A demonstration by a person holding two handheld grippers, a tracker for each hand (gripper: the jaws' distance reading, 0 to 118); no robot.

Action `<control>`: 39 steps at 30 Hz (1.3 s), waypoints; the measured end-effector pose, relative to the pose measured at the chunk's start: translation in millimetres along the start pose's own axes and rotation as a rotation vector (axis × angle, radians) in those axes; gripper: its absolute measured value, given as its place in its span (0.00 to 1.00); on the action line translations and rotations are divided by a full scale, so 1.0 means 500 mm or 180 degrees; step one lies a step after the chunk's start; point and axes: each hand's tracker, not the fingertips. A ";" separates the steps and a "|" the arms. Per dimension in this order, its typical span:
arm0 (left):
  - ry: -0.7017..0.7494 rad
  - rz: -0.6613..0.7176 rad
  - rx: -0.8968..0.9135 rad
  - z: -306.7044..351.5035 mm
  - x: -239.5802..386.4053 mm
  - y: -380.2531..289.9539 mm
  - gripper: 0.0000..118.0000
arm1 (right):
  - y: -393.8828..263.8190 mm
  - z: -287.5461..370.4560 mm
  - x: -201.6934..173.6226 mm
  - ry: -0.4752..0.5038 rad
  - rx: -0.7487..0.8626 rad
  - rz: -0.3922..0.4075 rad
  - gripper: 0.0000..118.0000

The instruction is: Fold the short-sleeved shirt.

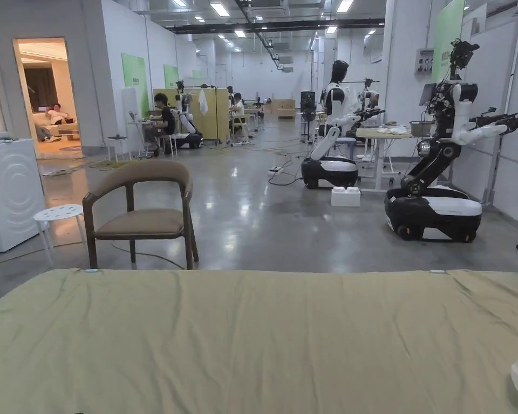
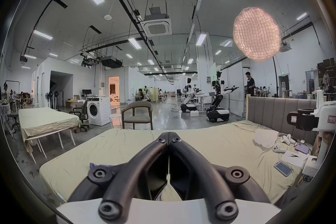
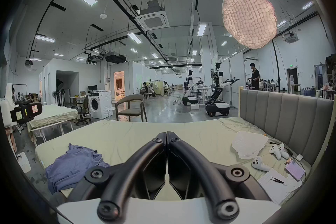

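Gripper (image 2: 169, 134) before half-hidden shirt (image 2: 94, 166)

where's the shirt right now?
In the right gripper view the blue shirt lies crumpled on the green bed sheet, lower left, near the bed's left edge, left of the right gripper.

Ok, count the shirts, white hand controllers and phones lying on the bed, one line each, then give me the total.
Blue shirt: 1
White hand controllers: 3
Phones: 2
Total: 6
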 end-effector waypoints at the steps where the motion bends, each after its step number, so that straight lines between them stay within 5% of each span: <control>1: -0.0005 -0.0007 -0.0009 -0.001 -0.001 -0.001 0.00 | -0.001 0.000 -0.001 0.0014 -0.0011 -0.0013 0.00; 39: -0.0020 -0.0003 -0.0081 -0.001 -0.005 -0.007 0.00 | -0.008 0.000 0.001 -0.0067 -0.0079 0.0018 0.00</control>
